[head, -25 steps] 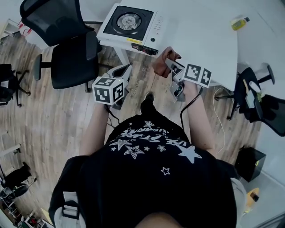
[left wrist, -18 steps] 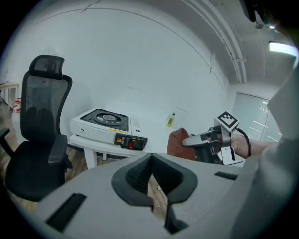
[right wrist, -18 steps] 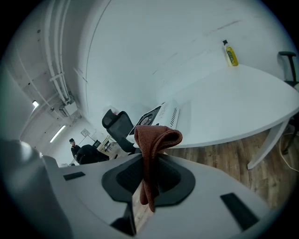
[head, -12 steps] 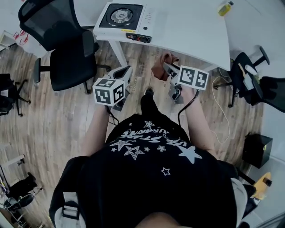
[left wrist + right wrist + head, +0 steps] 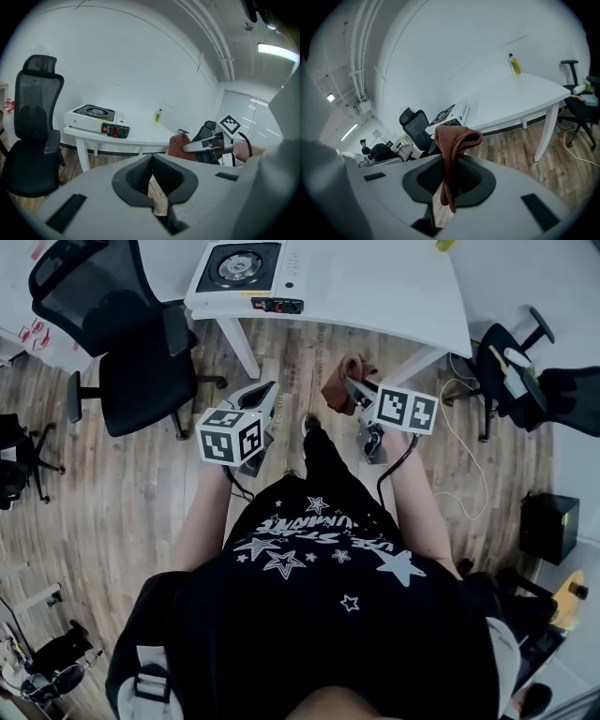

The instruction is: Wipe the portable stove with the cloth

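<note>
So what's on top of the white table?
A portable stove sits at one end of the table, and a small yellow bottle stands toward the other end. The rest looks bare. Whatever lies under the stove is covered.

Yellow bottle [image 5: 444,244] mostly cut off at head view's top edge; cloth [image 5: 336,397] partly hidden behind right gripper [image 5: 354,385].

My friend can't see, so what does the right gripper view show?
The right gripper pinches a folded reddish-brown cloth between its jaws. Behind it, a portable stove and a yellow bottle sit on a white table.
</note>
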`<state>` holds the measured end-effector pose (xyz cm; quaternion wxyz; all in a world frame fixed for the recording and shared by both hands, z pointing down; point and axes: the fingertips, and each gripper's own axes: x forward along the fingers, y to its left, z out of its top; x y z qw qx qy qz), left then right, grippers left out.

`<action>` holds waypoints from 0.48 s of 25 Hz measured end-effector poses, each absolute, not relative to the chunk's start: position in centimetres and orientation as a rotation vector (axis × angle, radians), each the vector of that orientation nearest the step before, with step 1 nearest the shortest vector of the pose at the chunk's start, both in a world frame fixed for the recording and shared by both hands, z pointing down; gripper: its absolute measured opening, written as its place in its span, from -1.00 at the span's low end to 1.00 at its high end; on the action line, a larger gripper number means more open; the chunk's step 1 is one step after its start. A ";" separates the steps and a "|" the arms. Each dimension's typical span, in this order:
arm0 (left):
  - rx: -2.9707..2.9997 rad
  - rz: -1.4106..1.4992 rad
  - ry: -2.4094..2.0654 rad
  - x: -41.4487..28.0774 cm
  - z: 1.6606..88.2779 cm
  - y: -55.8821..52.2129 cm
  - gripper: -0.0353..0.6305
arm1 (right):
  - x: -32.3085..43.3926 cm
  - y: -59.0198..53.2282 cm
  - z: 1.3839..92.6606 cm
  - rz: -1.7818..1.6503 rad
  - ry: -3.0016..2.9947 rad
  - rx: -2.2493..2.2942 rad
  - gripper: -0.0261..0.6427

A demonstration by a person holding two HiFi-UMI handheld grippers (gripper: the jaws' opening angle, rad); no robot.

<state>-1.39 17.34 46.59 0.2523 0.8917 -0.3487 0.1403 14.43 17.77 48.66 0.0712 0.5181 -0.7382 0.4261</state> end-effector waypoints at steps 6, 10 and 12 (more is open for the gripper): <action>2.427 0.380 -0.909 -0.7 46.7 19.0 -0.87 | 15.7 20.4 48.6 1.286 -2.174 1.594 -0.76; 2.425 0.370 -0.914 -0.2 46.7 19.2 -0.87 | 16.6 20.7 48.6 1.279 -2.171 1.604 -0.75; 2.419 0.374 -0.918 0.2 46.8 19.5 -0.87 | 16.9 21.0 48.7 1.277 -2.171 1.600 -0.76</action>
